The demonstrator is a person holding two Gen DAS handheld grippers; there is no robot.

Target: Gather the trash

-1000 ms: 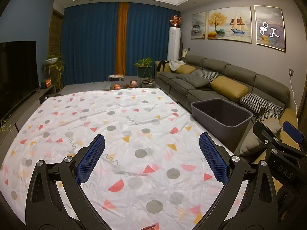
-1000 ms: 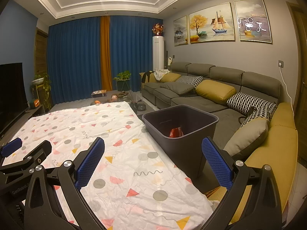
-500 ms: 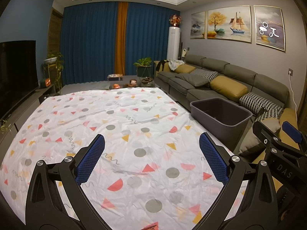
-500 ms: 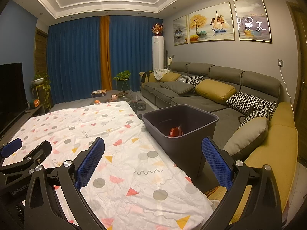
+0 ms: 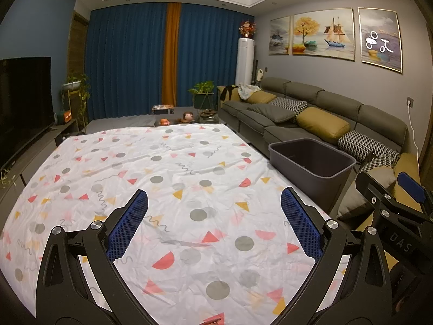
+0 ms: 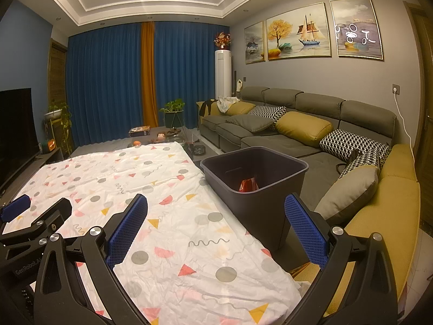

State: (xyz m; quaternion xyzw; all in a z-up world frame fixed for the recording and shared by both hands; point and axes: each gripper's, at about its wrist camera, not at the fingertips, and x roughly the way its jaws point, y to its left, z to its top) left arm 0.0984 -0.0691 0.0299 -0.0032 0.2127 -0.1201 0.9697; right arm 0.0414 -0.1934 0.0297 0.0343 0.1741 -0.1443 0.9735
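Over wrinkled cloth [image 5: 167,162] w/ printed dots, triangles, squiggles: left gripper [image 5: 213,216] spread wide, nothing btwn its blue mesh-textured pads [image 5: 127,224]. Further right, right gripper [image 6: 216,224] likewise spread wide, empty. Just beside cloth's right edge, dark smooth plastic bin [image 6: 254,184], squarish w/ tapered walls; crumpled red wrapper [image 6: 247,184] down inside. Beyond bin, grey sofa [image 6: 303,135] w/ mustard cushions.

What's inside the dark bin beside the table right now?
The right wrist view shows the bin holding a red crumpled wrapper near its bottom. The near wall hides the rest of the floor, so more trash may lie there. In the left wrist view the interior looks dark.
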